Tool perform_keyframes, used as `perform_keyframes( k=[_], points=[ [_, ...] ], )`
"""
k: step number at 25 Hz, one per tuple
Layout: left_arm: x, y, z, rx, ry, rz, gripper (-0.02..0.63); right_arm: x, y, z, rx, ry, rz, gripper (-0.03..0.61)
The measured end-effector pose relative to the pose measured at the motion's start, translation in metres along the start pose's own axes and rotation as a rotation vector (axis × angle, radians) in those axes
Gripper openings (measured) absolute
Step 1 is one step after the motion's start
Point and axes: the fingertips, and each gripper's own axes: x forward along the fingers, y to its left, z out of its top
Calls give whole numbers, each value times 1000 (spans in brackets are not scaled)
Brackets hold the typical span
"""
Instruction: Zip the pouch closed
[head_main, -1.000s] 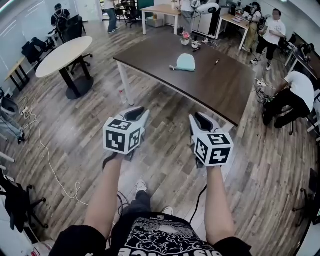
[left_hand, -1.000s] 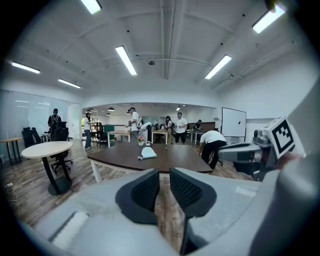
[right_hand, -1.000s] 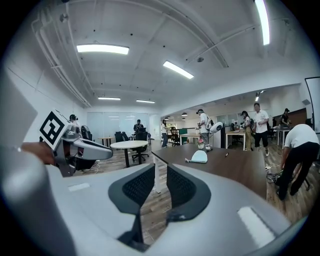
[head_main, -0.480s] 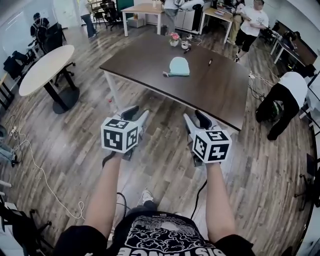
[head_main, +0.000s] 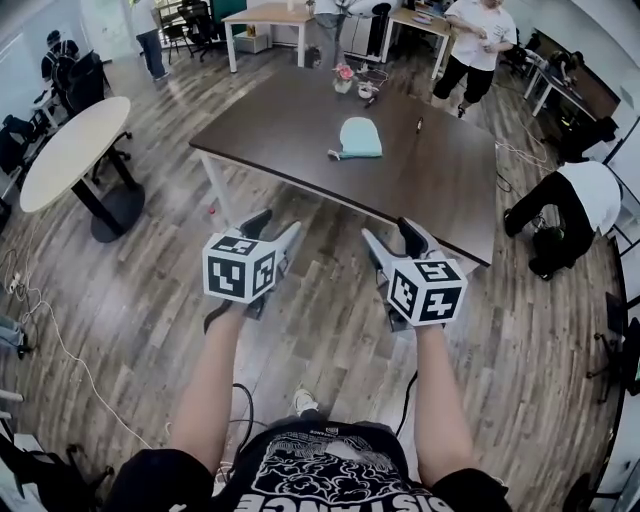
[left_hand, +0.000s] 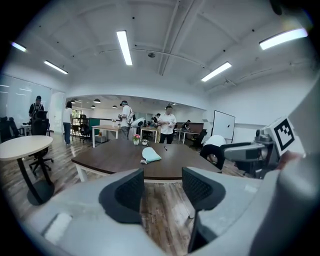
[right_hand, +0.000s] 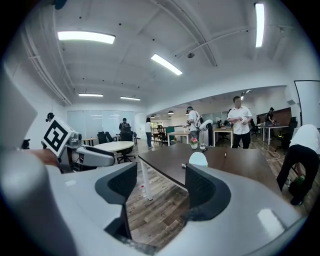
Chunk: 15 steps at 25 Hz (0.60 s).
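Left gripper (head_main: 275, 228) and right gripper (head_main: 392, 238) are both released, with nothing between their dark ribbed pads. Their jaws have just been opening. From the head view I see the two of them side by side at the ends of bare forearms, each with a black-and-white marker cube at its back. They hang above the grey-brown wood plank floor (head_main: 150, 300), short of the near edge of the long dark brown wooden table (head_main: 290, 120).

The light teal fabric pouch (head_main: 360, 138) lies flat near the middle of the tabletop, well apart from both grippers. A small dark pen-like stick (head_main: 419, 124) lies to its right, and a small pot of pink flowers (head_main: 345, 78) stands by the table's far edge.

Looking along the left gripper (left_hand: 162, 187), I see only floor between the jaws, with the pouch (left_hand: 150, 155) beyond them on the table (left_hand: 115, 157). Along the right gripper (right_hand: 156, 192), the gap frames floor and a white table leg, and the pouch (right_hand: 198, 159) shows just above the right jaw.

A round white table (head_main: 70, 150) stands off to the left. Several people stand or bend in the background.
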Motion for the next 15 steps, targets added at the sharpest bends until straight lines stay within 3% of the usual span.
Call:
perform_keyframes(
  k=[15],
  points=[
    [10, 43, 6, 4, -5, 10, 261, 32, 3, 1, -14, 18, -30, 342]
  ],
)
